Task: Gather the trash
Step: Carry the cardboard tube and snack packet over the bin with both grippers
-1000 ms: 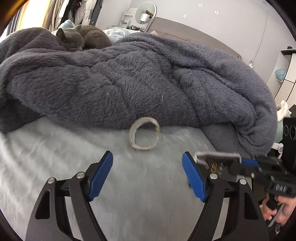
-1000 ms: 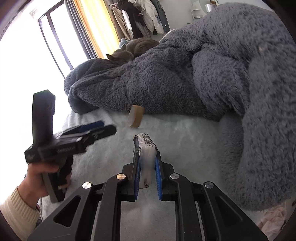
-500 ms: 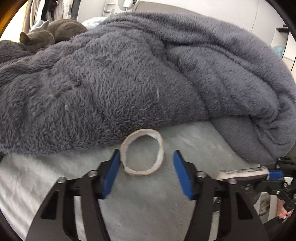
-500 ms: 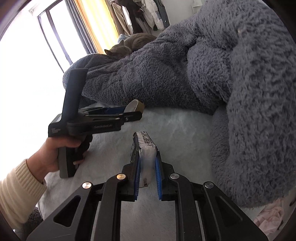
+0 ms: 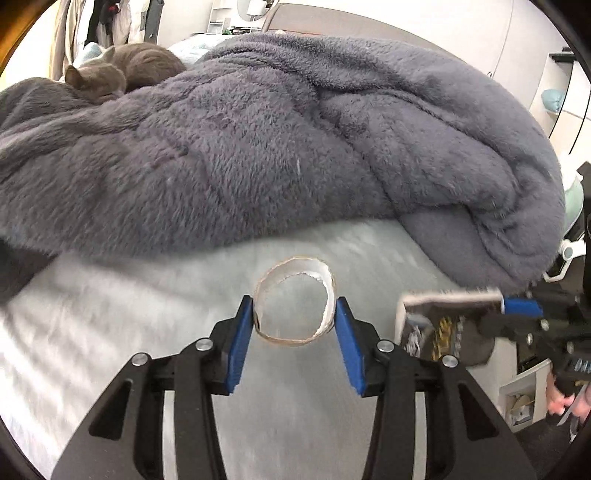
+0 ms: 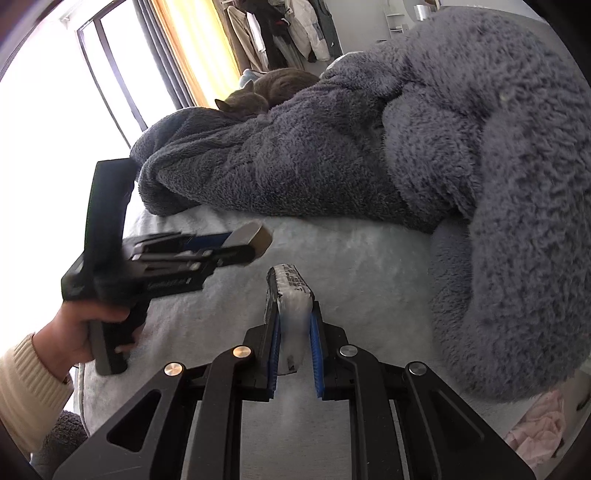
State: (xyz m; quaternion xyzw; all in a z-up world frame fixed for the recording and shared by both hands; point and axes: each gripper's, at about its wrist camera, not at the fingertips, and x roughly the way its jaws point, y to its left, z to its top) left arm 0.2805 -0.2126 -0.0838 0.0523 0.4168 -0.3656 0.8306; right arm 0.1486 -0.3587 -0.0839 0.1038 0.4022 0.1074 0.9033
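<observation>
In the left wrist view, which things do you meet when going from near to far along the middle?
Blue-padded left gripper → thin cardboard tape-roll ring between its jaws → pale fluffy bed sheet → heaped grey fleece blanket → grey upholstered headboard.

Nothing here reads cleanly to me; the wrapper (image 5: 439,325) pinched in my right gripper (image 6: 295,325) carries yellow and white print on black, too blurred to spell out; its top edge (image 6: 291,280) shows dark characters I cannot make out; pale lettering on my left gripper (image 6: 168,284) body is smeared beyond reading.
</observation>
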